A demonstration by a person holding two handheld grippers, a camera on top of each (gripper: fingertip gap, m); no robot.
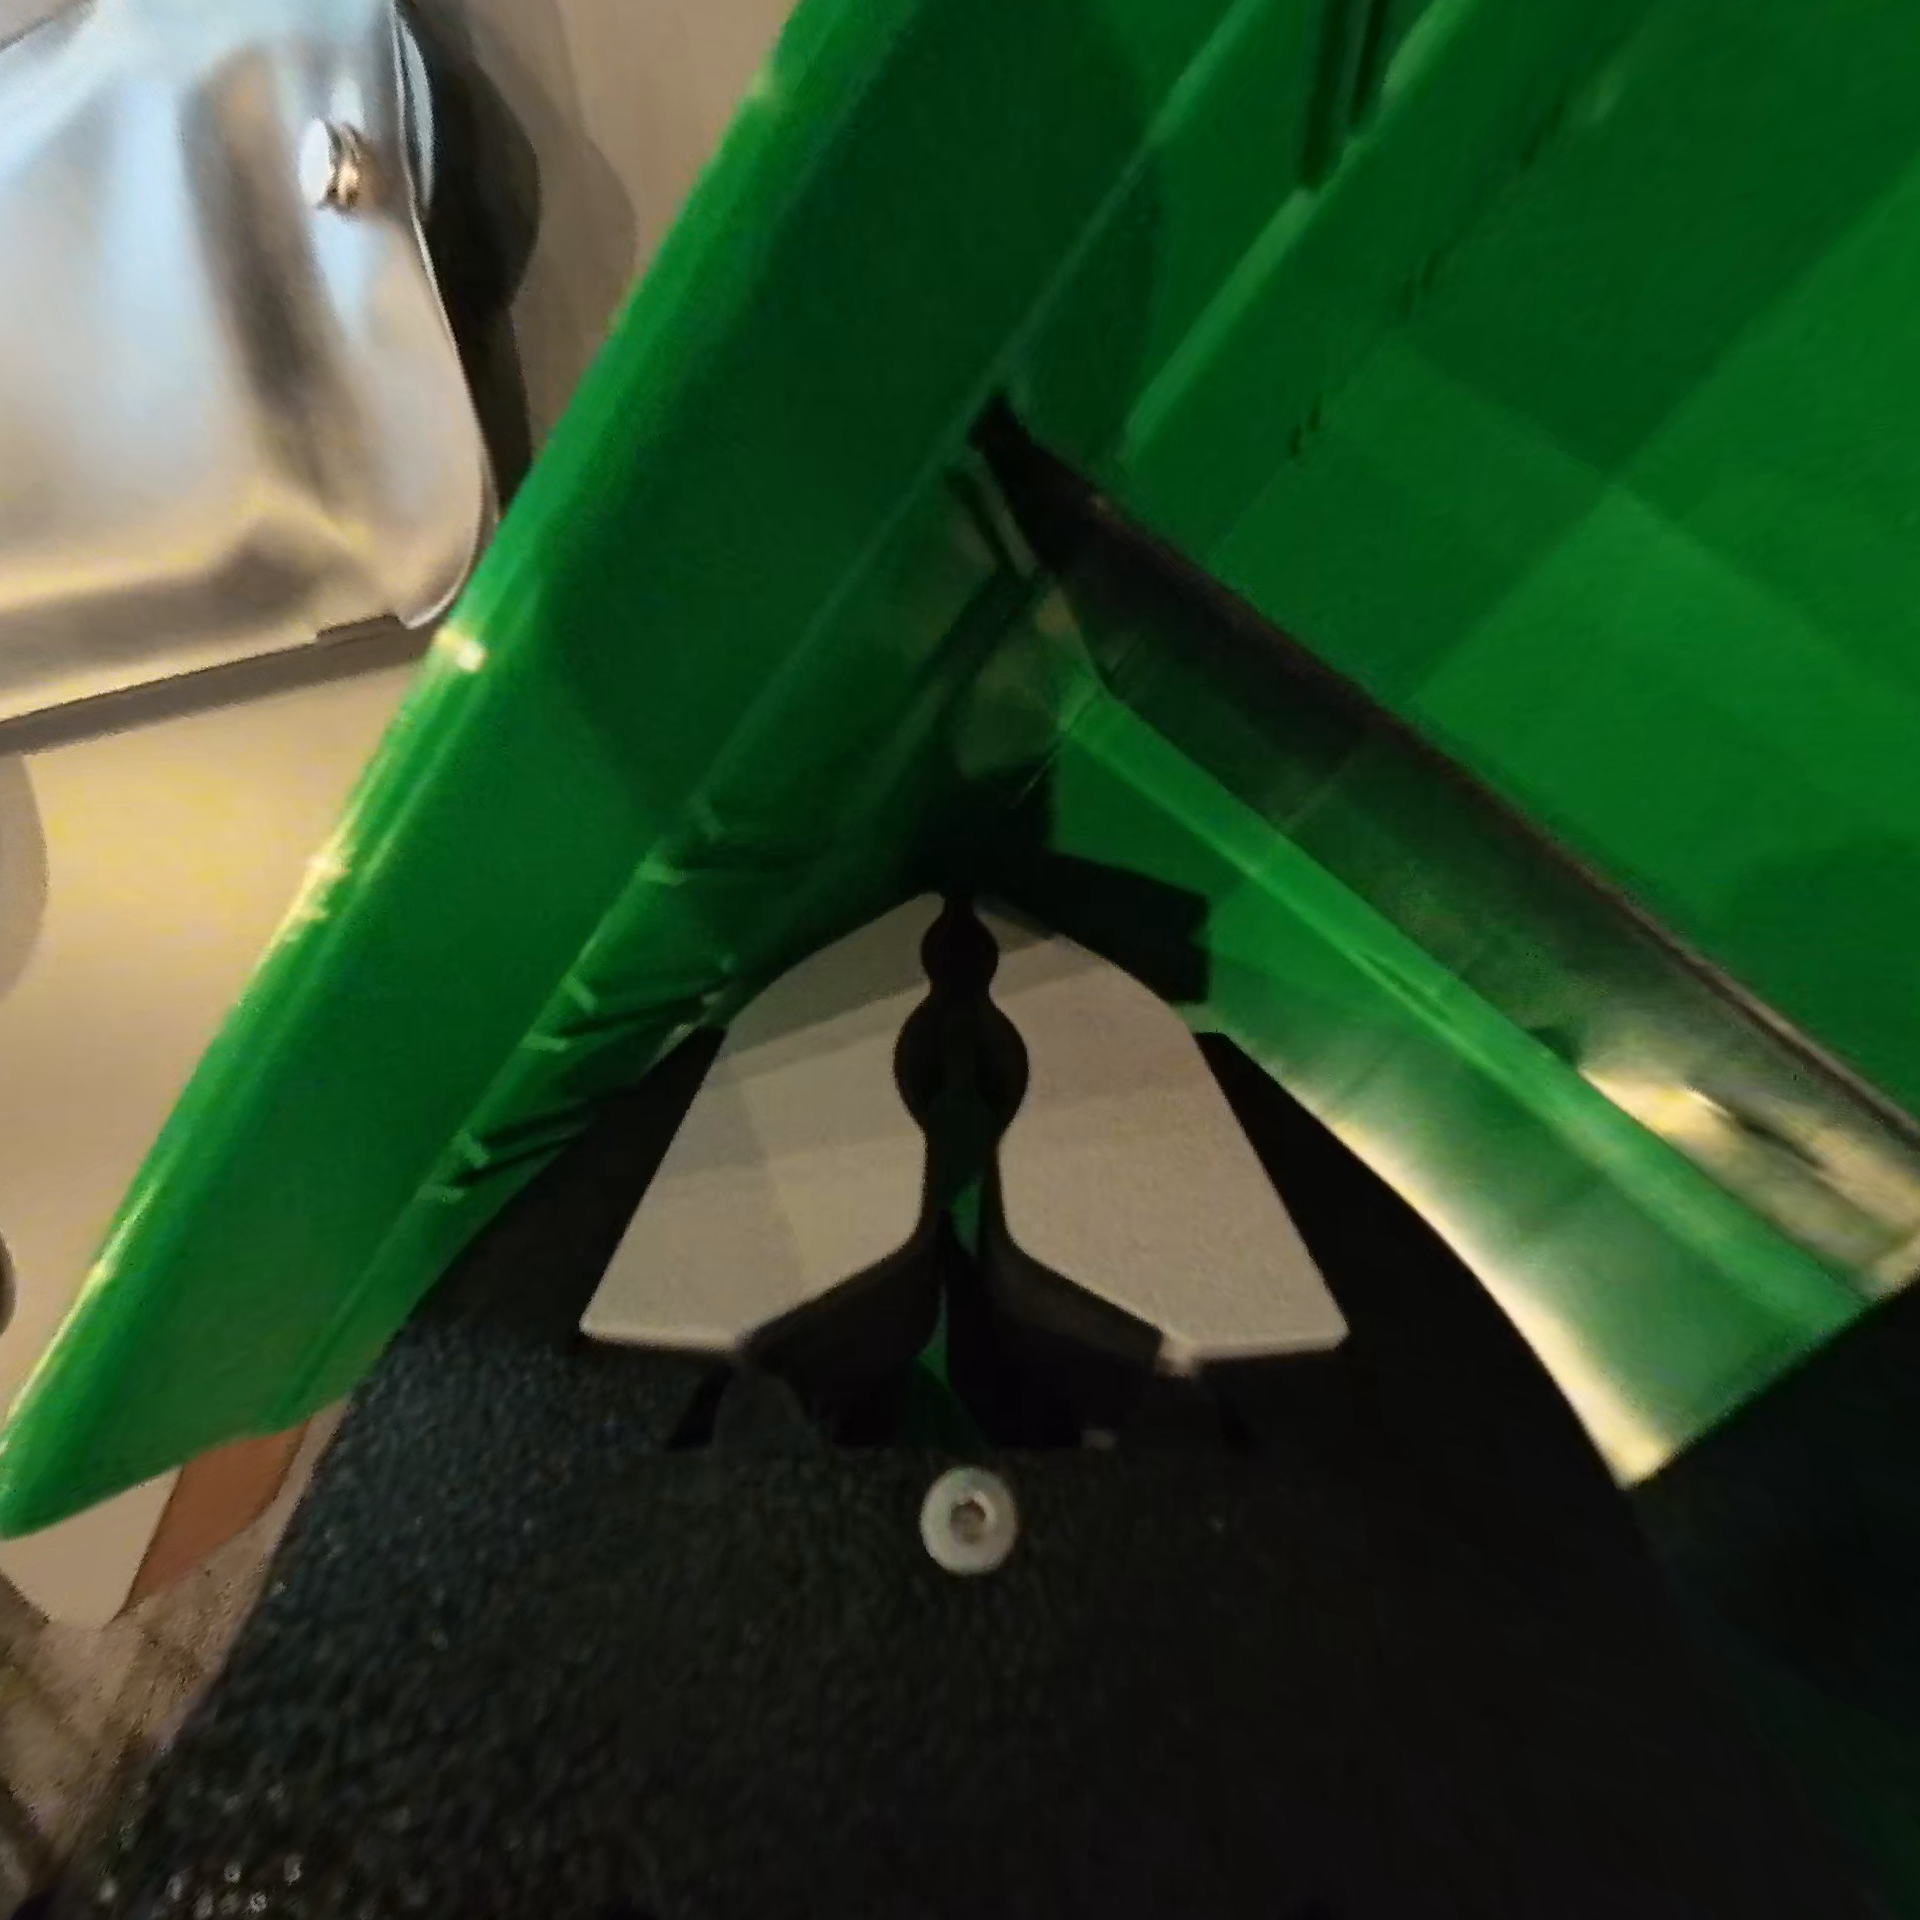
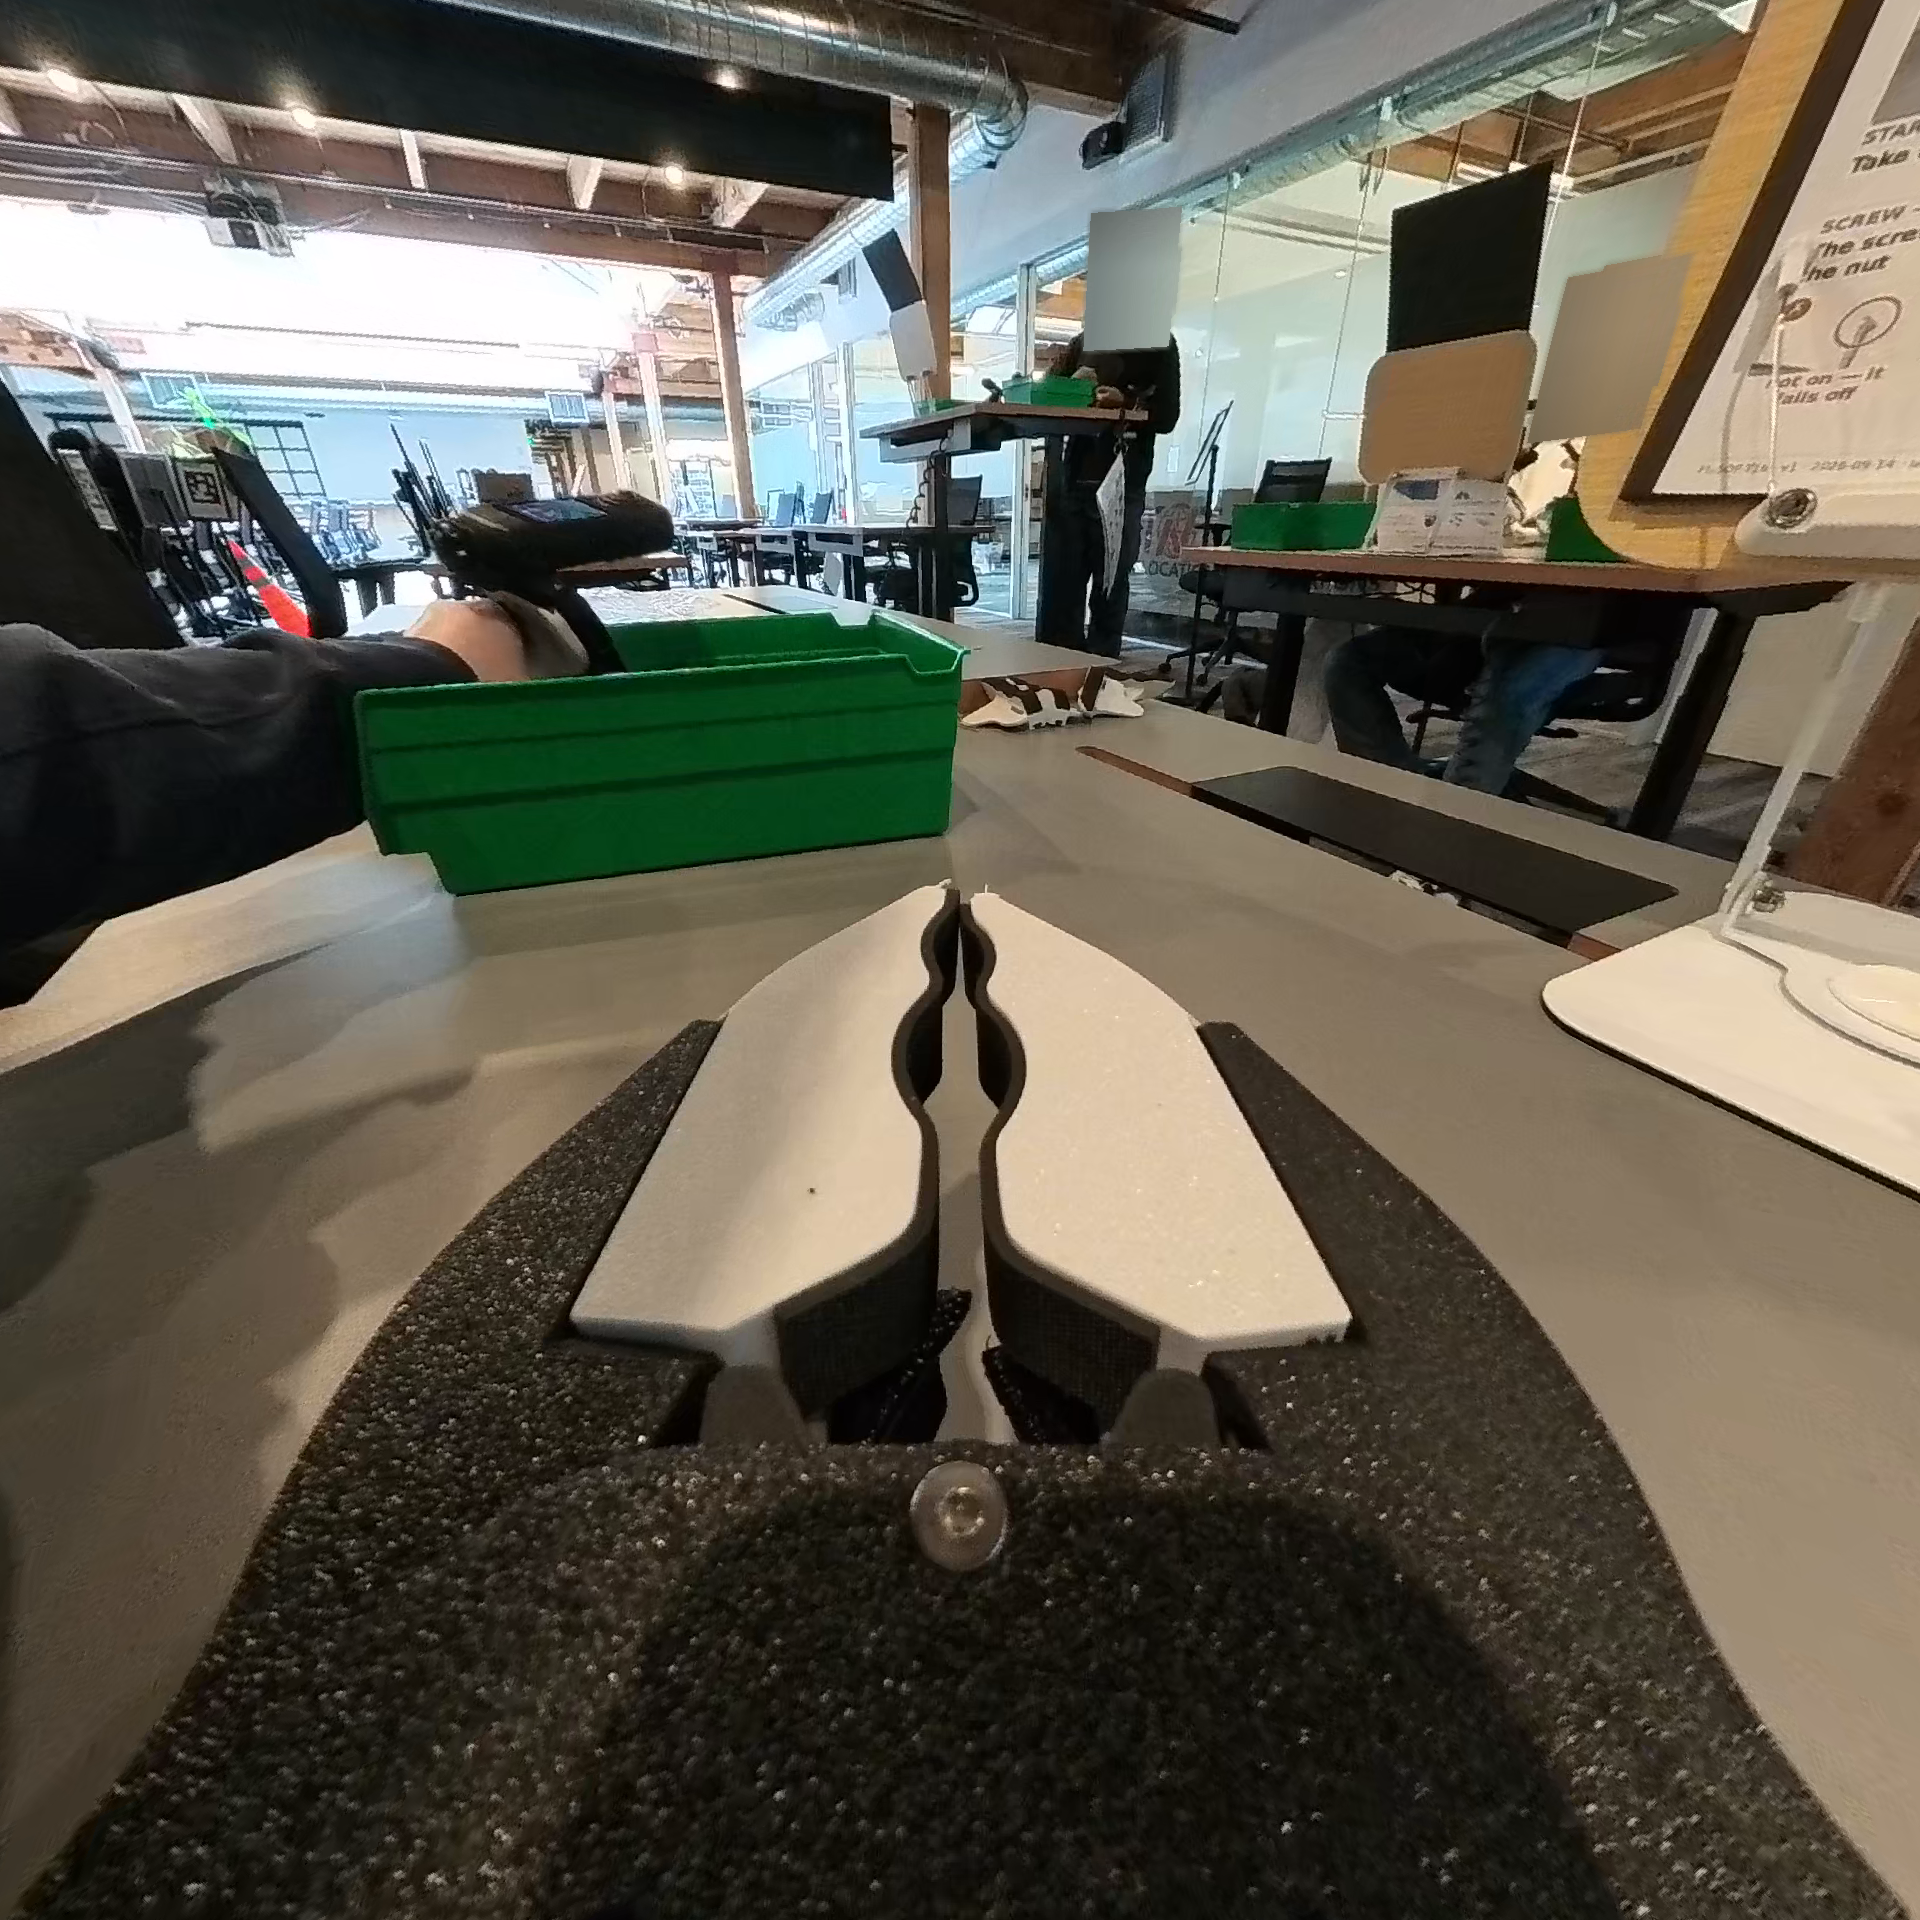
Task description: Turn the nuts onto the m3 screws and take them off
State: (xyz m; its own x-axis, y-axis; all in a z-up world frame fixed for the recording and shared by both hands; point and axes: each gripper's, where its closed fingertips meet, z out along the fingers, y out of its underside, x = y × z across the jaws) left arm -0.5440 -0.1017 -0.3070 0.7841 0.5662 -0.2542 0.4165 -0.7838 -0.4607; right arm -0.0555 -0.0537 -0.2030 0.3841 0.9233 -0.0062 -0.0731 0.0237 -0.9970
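Note:
In the left wrist view my left gripper (image 1: 958,914) is shut, and its tips point into an inner corner of a green plastic bin (image 1: 727,520). I see nothing between the pads. The picture is blurred, and no screw or nut shows. A shiny strip (image 1: 1455,831) runs across the bin wall on the right. In the right wrist view my right gripper (image 2: 958,899) is shut with nothing between its pads, low over the grey table (image 2: 1195,1039). The green bin (image 2: 665,748) stands ahead on the left. The left gripper's body (image 2: 561,530), held by a hand with a dark sleeve, reaches into it.
A white stand base (image 2: 1714,1039) lies at the right. A black mat (image 2: 1434,842) lies behind it. A printed sheet on a wooden board (image 2: 1818,260) stands at the upper right. A blurred silvery object (image 1: 208,312) lies left of the bin. People are at the desks behind. Left tips to right tips: about 50 cm.

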